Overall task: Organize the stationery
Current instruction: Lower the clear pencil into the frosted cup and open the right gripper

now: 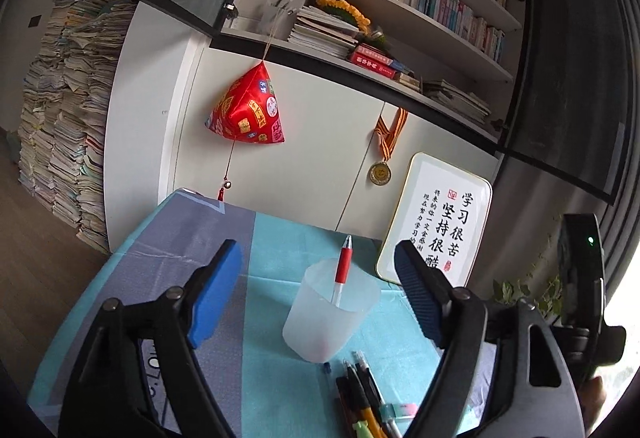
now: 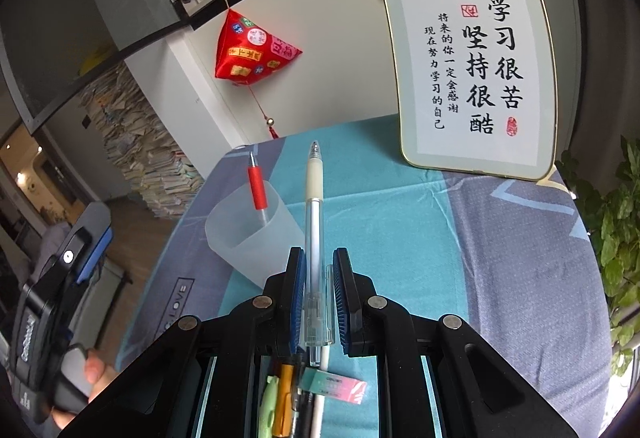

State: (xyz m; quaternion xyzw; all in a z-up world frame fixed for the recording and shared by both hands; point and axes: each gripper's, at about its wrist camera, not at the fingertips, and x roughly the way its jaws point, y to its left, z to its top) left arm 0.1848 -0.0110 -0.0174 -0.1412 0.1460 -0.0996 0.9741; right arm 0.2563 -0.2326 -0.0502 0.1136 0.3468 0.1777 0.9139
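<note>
A frosted plastic cup [image 1: 330,312] stands on the blue-green tablecloth with a red-grip pen [image 1: 343,266] upright in it. My left gripper [image 1: 320,290] is open, its blue pads on either side of the cup and apart from it. Several pens [image 1: 362,394] and an eraser [image 1: 400,409] lie just in front of the cup. My right gripper [image 2: 318,302] is shut on a clear pen with a white grip [image 2: 314,222], tip pointing forward, held above the table to the right of the cup [image 2: 248,230]. The pile of pens [image 2: 286,394] and the eraser [image 2: 336,384] lie below the right gripper.
A framed calligraphy sign [image 2: 472,74] leans at the table's back right. A red fabric ornament [image 1: 248,106] and a medal [image 1: 381,171] hang on the white cabinet behind. A potted plant [image 2: 616,234] stands at the right edge. Paper stacks [image 1: 68,110] stand on the floor at left.
</note>
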